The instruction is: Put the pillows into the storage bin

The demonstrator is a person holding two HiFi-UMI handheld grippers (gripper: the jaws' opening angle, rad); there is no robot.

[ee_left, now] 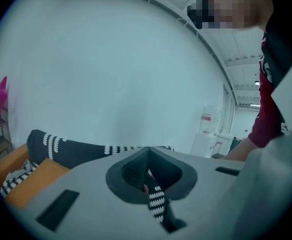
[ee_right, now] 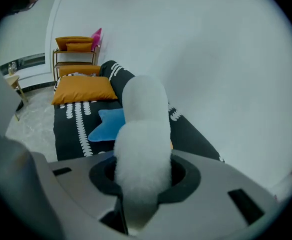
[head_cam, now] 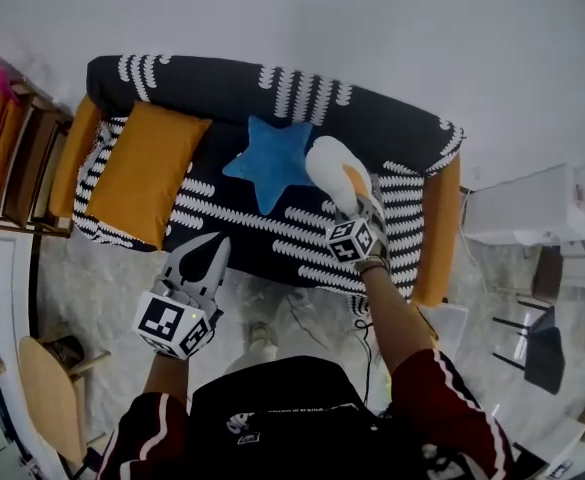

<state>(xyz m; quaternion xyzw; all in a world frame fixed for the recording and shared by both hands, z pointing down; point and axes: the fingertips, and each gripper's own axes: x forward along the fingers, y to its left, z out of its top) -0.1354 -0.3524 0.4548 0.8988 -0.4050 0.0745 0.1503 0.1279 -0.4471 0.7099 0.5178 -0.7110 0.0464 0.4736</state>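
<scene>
A white fluffy pillow is at the right part of the black-and-white patterned sofa. My right gripper is shut on it, and in the right gripper view the white pillow fills the space between the jaws. A blue star pillow lies at the sofa's middle and an orange pillow at its left end. My left gripper hovers over the sofa's front edge. It is shut, with nothing in it. No storage bin shows clearly.
A wooden shelf with orange cushions stands left of the sofa. A wooden stool is at the lower left. A white box-like unit and dark chairs stand to the right. A white wall runs behind the sofa.
</scene>
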